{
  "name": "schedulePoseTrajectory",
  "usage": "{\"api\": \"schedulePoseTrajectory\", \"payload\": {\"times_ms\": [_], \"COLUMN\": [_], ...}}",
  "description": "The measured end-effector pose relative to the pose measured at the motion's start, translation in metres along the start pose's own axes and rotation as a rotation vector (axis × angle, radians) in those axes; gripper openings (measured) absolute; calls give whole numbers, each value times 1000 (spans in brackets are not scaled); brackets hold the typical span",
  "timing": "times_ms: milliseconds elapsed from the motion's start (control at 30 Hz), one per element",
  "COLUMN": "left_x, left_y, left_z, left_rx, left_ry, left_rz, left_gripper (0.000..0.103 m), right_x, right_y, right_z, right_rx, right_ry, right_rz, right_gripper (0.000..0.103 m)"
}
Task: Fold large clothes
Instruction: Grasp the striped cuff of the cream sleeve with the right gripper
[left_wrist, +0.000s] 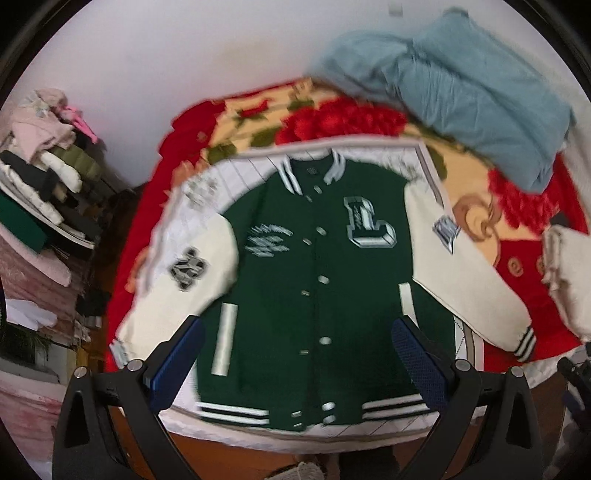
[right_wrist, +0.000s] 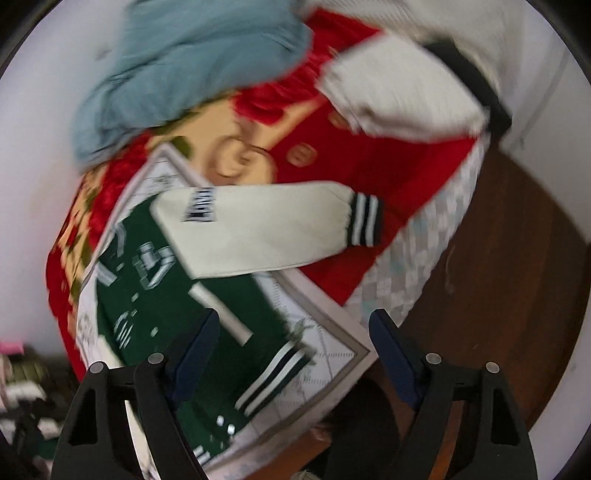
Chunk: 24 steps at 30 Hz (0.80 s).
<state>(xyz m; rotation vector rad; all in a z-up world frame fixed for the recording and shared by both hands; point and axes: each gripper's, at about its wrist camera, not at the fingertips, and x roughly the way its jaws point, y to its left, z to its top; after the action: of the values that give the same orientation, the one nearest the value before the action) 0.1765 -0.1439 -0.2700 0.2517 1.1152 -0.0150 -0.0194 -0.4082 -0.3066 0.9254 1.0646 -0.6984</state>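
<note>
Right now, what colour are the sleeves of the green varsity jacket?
Cream sleeves with green-and-white striped cuffs; clearest in the right wrist view.

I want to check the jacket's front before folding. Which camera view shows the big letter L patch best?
The left wrist view shows the L patch best: the green jacket lies face-up and nearly whole there, so the letter reads upright. In the right wrist view the patch appears tilted, smaller and blurred.

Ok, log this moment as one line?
stage: pre-fold | jacket: flat, buttoned, sleeves spread | left gripper: open, above hem | right gripper: open, empty | contact: none
</note>
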Motion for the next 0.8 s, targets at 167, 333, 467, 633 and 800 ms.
{"api": "schedulePoseTrajectory", "payload": {"times_ms": [167,333,467,633,800], "left_x": [93,170,217,242,267], "left_y": [-68,-118,-138,-121,-70], "left_z": [-3,0,13,42,65], "left_rx": [11,31,40,4,-118], "left_ry": [129,174,193,147,158], "left_rz": [-19,1,24,39,73], "left_gripper": [103,103,103,103,103], "right_x": [113,210,239,218,261], "right_y": [-53,-94,-114,-98,-95], "right_z": [36,64,74,88,108], "right_rx": [165,383,486,431,458], "right_ry": [60,97,33,-157,-80], "right_rz": [14,52,40,27,44], "right_gripper": [84,84,53,43,71]}}
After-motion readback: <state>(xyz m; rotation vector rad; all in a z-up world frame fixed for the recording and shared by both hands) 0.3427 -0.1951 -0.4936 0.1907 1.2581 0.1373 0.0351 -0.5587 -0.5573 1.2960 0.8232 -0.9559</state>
